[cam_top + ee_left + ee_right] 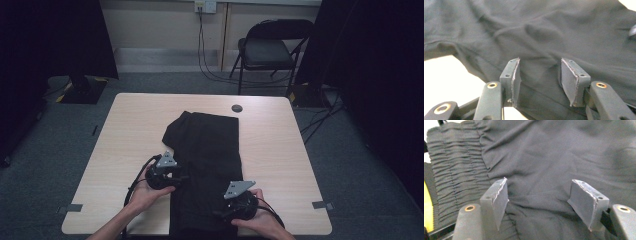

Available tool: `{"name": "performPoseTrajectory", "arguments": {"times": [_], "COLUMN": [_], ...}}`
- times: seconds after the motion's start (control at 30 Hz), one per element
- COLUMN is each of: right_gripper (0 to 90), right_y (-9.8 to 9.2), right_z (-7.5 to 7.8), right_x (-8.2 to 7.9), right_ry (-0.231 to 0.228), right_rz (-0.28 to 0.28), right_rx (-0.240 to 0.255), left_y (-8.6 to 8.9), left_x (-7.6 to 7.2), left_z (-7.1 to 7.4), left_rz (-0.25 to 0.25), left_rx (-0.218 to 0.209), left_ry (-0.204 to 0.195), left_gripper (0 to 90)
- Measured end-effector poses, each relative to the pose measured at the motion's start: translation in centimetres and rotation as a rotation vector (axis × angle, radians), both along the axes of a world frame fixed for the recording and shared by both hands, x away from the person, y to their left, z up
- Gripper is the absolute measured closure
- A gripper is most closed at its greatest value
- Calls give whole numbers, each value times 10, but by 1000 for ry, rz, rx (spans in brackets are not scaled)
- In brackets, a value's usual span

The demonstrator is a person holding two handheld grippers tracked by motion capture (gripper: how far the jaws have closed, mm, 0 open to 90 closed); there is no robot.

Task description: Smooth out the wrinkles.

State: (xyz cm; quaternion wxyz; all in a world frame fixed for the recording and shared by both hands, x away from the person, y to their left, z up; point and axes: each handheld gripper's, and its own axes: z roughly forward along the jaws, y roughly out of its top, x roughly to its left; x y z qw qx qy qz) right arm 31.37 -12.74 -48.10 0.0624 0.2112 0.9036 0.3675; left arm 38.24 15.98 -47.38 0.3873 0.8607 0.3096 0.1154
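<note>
A black garment [207, 150] lies lengthwise on the light wooden table [130, 125], its near end reaching the front edge. My left gripper [181, 176] sits at the garment's left edge, held in a hand. In the left gripper view the gripper [540, 75] stands open, with wrinkled black cloth [549, 32] lying between and beyond the pads. My right gripper [221, 212] rests over the garment's near right part. In the right gripper view it [540, 200] is open over the cloth, beside a ribbed elastic waistband [454, 165].
Bare tabletop lies left and right of the garment. A round cable hole [237, 108] sits near the far edge. Grey tape marks [74, 207] are stuck at the front corners. A black folding chair [267, 50] stands beyond the table.
</note>
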Motion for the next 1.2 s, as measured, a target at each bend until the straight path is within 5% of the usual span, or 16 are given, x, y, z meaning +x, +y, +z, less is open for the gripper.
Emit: {"name": "performPoseTrajectory", "arguments": {"times": [0.2, 0.23, 0.27, 0.37, 0.47, 0.63, 0.77, 0.83, 0.97, 1.0, 1.07, 1.2], "right_gripper": [313, 310, 310, 314, 309, 315, 326, 316, 301, 301, 301, 300], "right_y": [-5, -4, -4, 0, 8, 30, 45, 51, 55, 55, 55, 52], "right_z": [16, 17, 17, 17, 18, 12, 5, 1, -13, -16, -14, -13], "right_x": [28, 36, 36, 69, 92, 123, 139, 142, 136, 133, 130, 117], "right_ry": [-76, -92, -92, -91, -71, -93, -86, -73, -65, -90, -66, -53], "right_rz": [-141, -169, -169, -233, -248, -280, -295, -292, -275, -262, -245, -219], "right_rx": [107, 108, 108, 105, 96, 57, 43, 46, 23, 6, -5, -17], "left_y": [-2, -8, -8, -14, -13, -11, -10, -2, 19, 23, 30, 39], "left_x": [4, 2, 2, -1, -2, -9, -15, -12, -3, -1, 3, 9], "left_z": [-7, -13, -13, -15, -15, -14, -9, -1, 16, 19, 24, 23], "left_rz": [0, -19, -19, -27, -20, -81, -121, -95, 1, 19, 65, 118], "left_rx": [3, 51, 51, 98, 93, 100, 124, 61, -39, -47, -55, -64], "left_ry": [39, 59, 59, 31, 38, 42, 89, 108, 62, 54, 18, 22], "left_gripper": [444, 443, 432, 422, 423, 462, 476, 519, 460, 446, 446, 440]}}
